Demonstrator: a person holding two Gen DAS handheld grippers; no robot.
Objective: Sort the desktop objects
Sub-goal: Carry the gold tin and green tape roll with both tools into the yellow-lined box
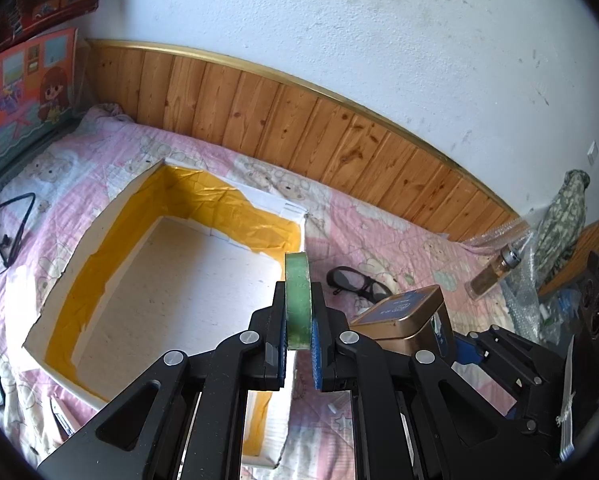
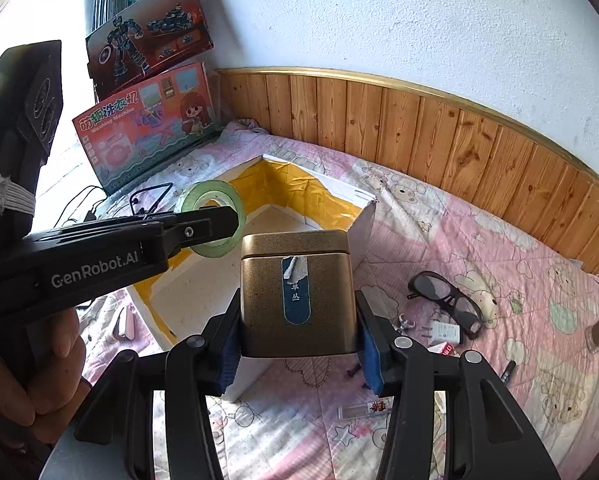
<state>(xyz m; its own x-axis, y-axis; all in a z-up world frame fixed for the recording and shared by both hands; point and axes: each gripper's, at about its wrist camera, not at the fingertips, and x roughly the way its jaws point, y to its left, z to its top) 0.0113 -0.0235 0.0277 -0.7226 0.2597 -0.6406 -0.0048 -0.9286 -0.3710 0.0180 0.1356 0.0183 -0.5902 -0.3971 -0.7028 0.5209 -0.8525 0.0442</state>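
Over the white box, the left hand-held gripper clamps a green tape roll; at its 3 o'clock the right hand-held gripper grips a gold tin — carrying step, release inside probably next.

bright daylight | window glare upper left | fisheye-bent, dark corners | sharp

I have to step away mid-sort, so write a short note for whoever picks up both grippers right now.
Left hand-held gripper: shut on the green tape roll, above the box's near edge.
Right hand-held gripper: shut on the gold tin, beside the box.
The yellow-lined box looks empty; nothing dropped in yet.
Left on the quilt: black glasses, a small bottle, earphones, small bits.
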